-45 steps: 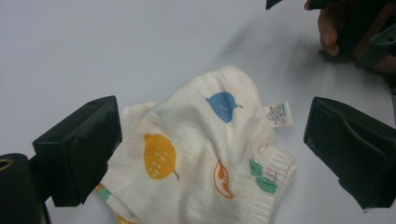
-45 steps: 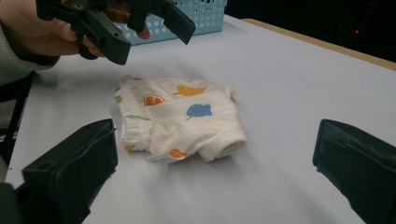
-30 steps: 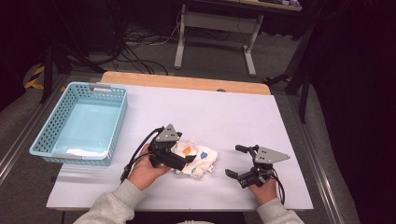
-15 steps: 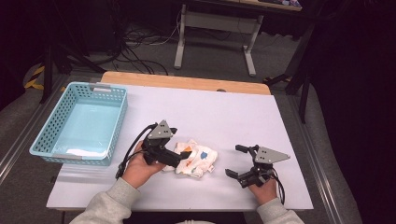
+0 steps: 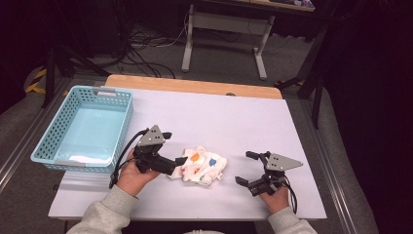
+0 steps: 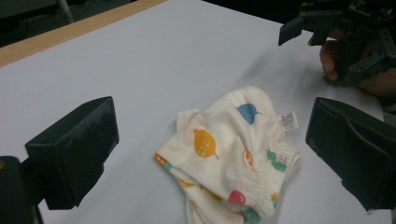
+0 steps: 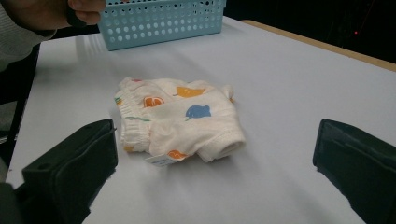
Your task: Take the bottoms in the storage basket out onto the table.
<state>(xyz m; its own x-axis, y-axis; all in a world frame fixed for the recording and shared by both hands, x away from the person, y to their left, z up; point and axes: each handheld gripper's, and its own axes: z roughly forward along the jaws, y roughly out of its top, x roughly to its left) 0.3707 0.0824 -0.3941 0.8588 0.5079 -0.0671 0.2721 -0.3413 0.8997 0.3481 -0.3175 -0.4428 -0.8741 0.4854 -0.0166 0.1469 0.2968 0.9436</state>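
Note:
A small crumpled white cloth (image 5: 202, 165) printed with coloured fruit shapes lies on the white table (image 5: 214, 117), near its front edge. My left gripper (image 5: 174, 148) is just to the left of it, open. In the left gripper view the cloth (image 6: 229, 149) lies on the table between and just ahead of the wide-apart jaws of the left gripper (image 6: 210, 135), and neither jaw holds it. My right gripper (image 5: 246, 167) is to the right of the cloth, open and empty. In the right gripper view the cloth (image 7: 177, 119) lies ahead of the right gripper (image 7: 217, 144).
A light blue plastic basket (image 5: 124, 129) stands at the table's left side, with something pale at its bottom. It also appears behind the cloth as the basket (image 7: 163, 21) in the right gripper view. A wooden strip (image 5: 195, 87) runs along the far edge.
My left gripper has drawn back to the left, away from the cloth. The cloth stays where it was. The right gripper has not moved.

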